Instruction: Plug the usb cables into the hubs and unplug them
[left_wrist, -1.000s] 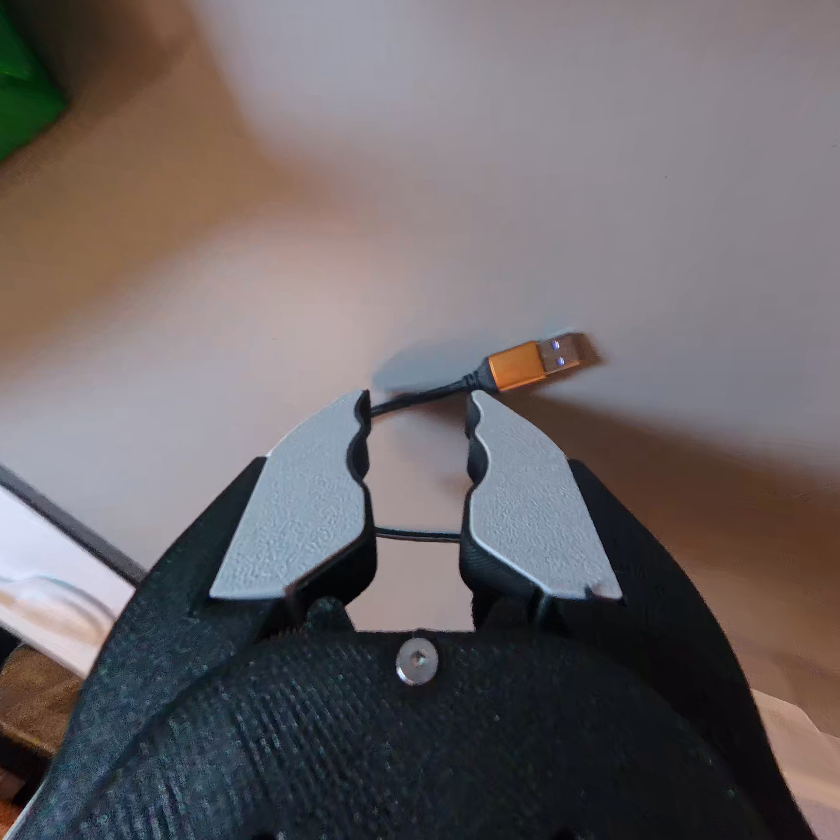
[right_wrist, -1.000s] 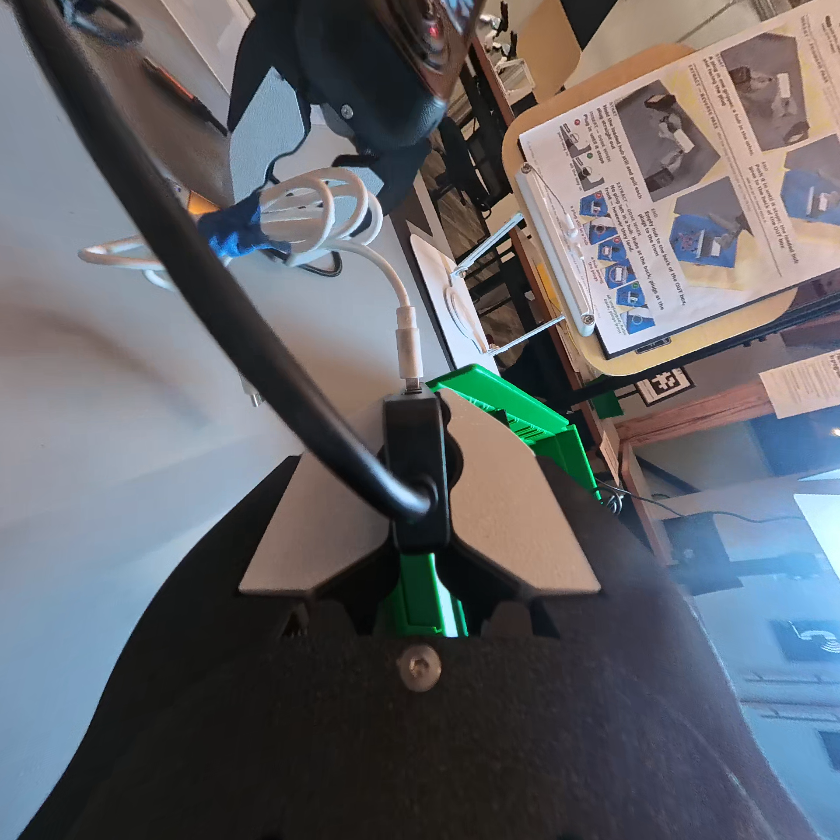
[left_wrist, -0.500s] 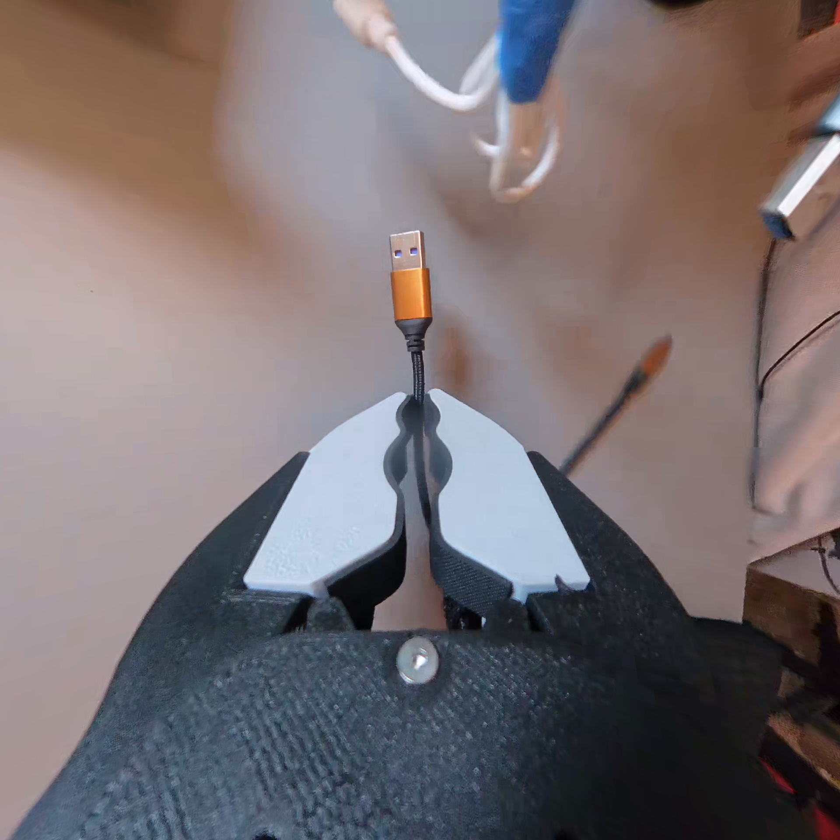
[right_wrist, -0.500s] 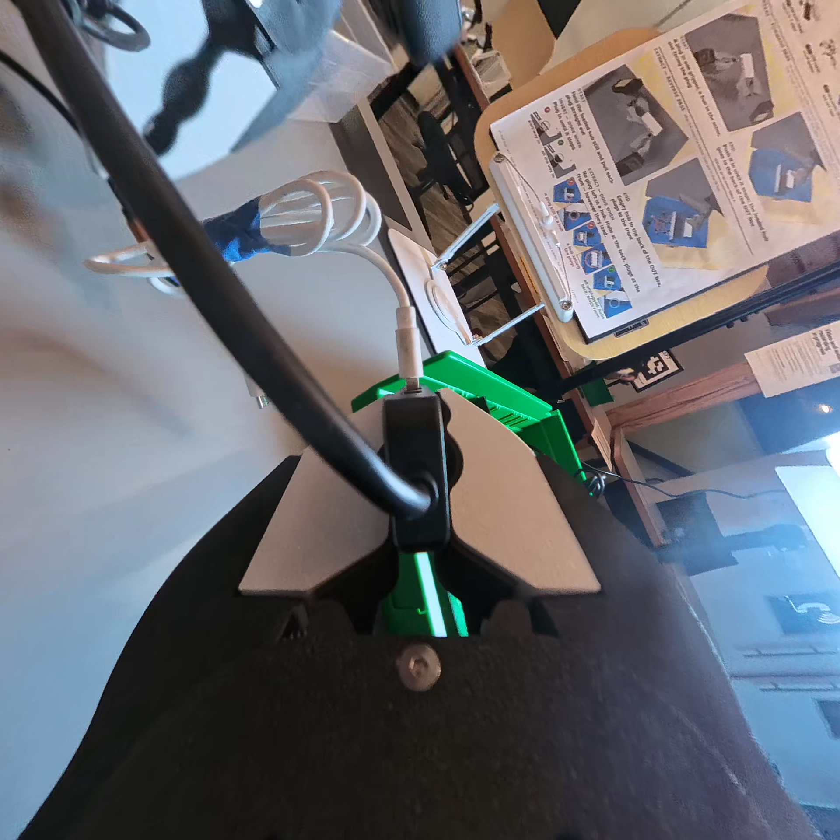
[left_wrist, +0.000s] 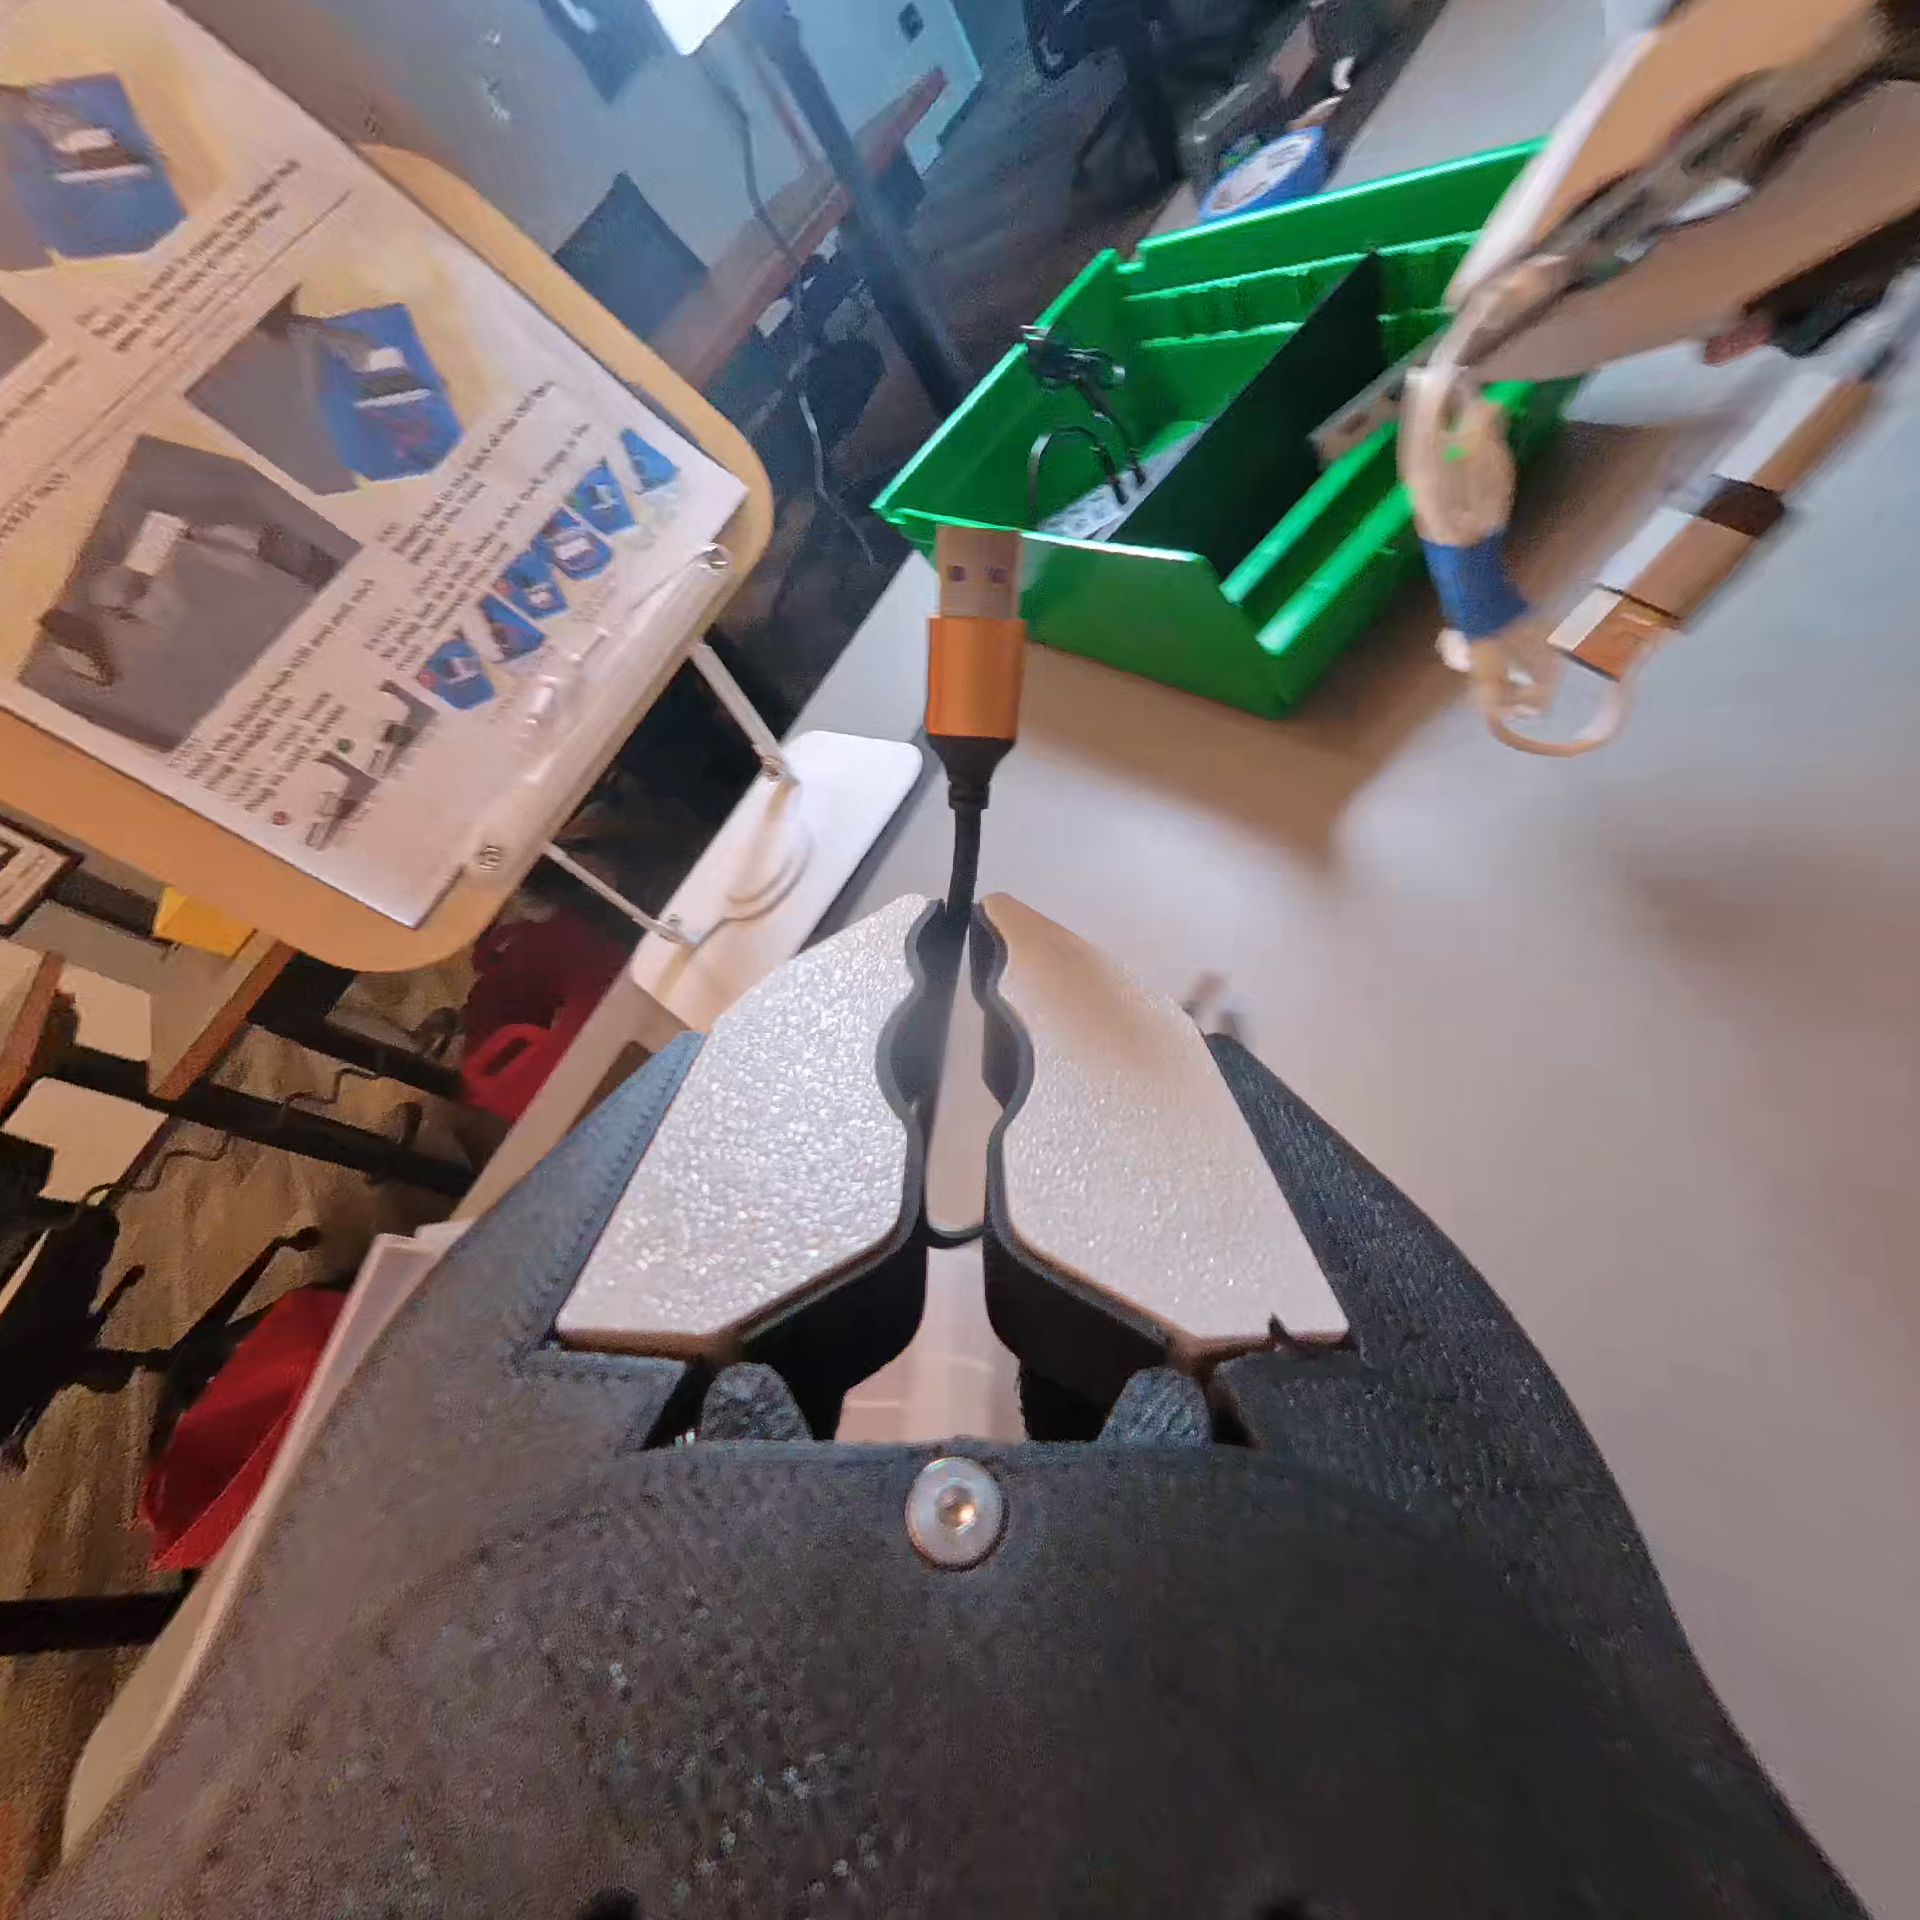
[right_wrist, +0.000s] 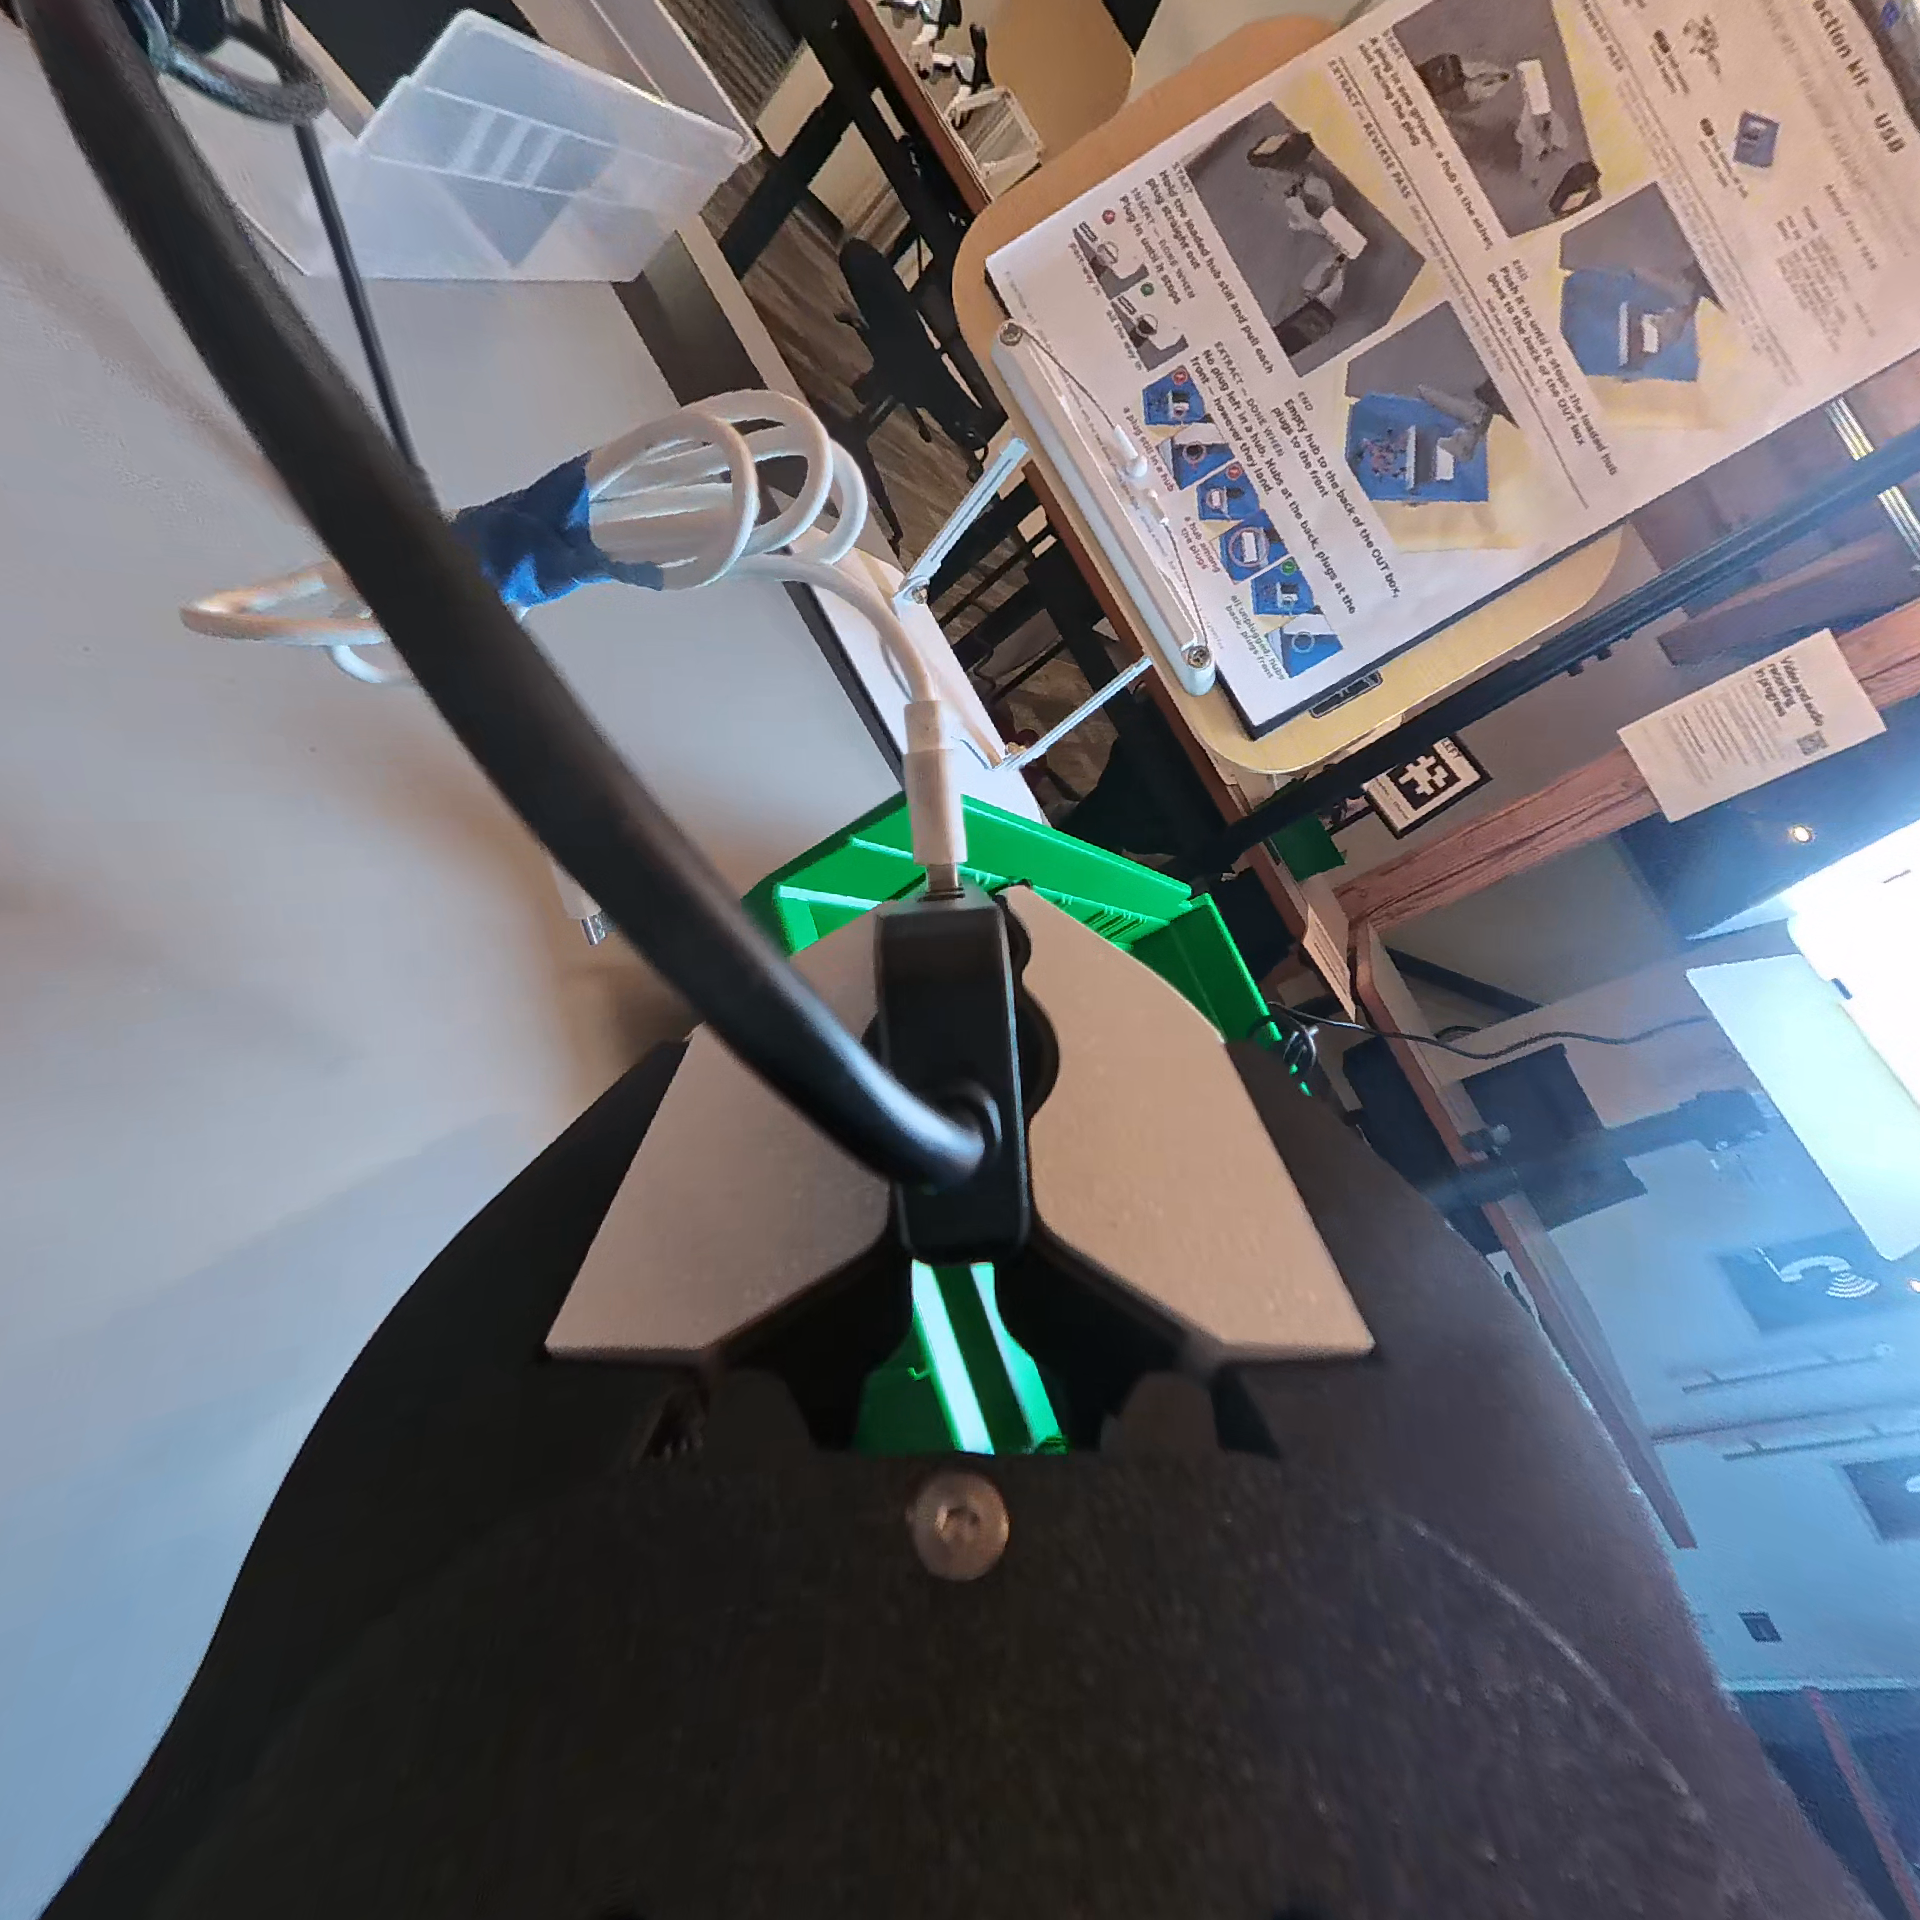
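In the left wrist view my left gripper (left_wrist: 956, 920) is shut on a thin black braided cable (left_wrist: 966, 831). Its orange USB plug (left_wrist: 975, 644) sticks out straight ahead, above the table. In the right wrist view my right gripper (right_wrist: 951, 935) is shut on a black hub (right_wrist: 954, 1081), held edge-on. A thick black cable (right_wrist: 416, 540) runs from the hub up to the left. A white cable's plug (right_wrist: 935, 800) sits in the hub's front end. Its coil is bound with blue tape (right_wrist: 551, 540) and also shows, blurred, in the left wrist view (left_wrist: 1470, 582).
A green bin (left_wrist: 1247, 499) with a black divider and small cables stands on the grey table (left_wrist: 1558, 1039) ahead, also in the right wrist view (right_wrist: 1049, 862). An instruction board on a stand (left_wrist: 312, 468) is at the left. A clear plastic bin (right_wrist: 520, 177) sits farther back. One gripper's finger ends stand about 25 centimeters off the other's.
My left gripper closed on the black cable, lifted it off the table and swung round to face the green bin and board. My right gripper kept its hold on the hub and barely moved.
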